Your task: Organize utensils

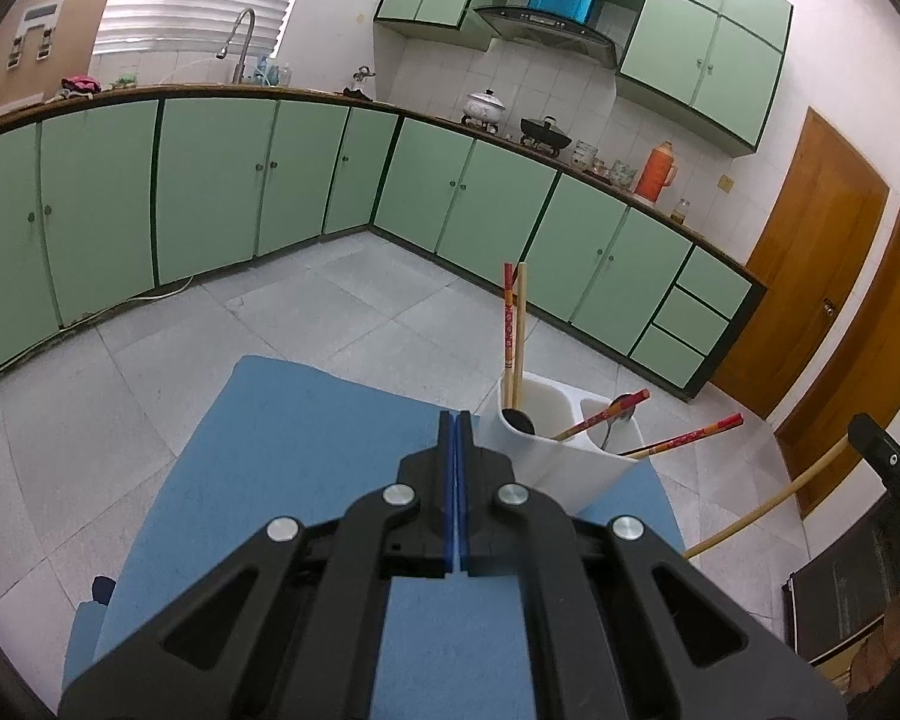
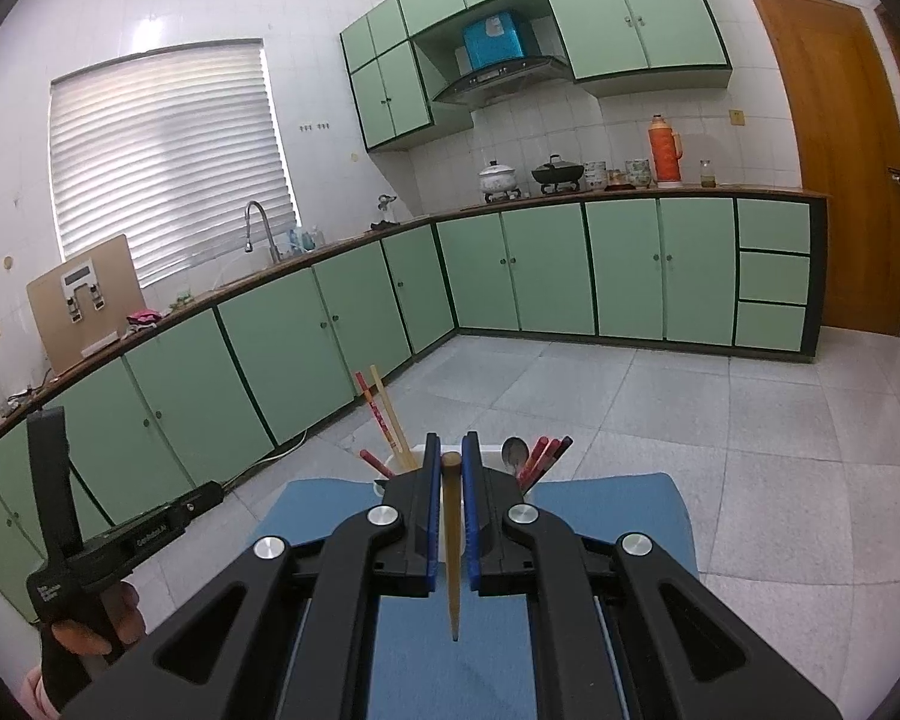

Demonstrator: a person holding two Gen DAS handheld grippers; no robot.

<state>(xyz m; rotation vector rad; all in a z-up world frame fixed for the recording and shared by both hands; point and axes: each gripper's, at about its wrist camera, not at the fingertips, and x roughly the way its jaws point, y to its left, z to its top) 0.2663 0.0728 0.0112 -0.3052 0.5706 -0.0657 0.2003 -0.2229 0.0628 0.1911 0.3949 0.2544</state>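
While most chopsticks and a spoon (image 1: 621,407) already stand in the white holder (image 1: 546,450) at the blue mat's (image 1: 306,450) far edge, the right gripper (image 2: 450,468) grips one bamboo chopstick (image 2: 452,540) near it, unplaced; the left gripper (image 1: 456,426) is closed, empty.

A white holder (image 1: 546,450) with two cups stands on the blue mat. One cup holds a red chopstick (image 1: 509,324) and a plain wooden chopstick (image 1: 519,330) standing tall, plus a dark spoon (image 1: 519,420). The other cup holds a shiny spoon (image 1: 621,408) and leaning red chopsticks (image 1: 684,437). Another wooden chopstick (image 2: 451,540) sits in a claw.
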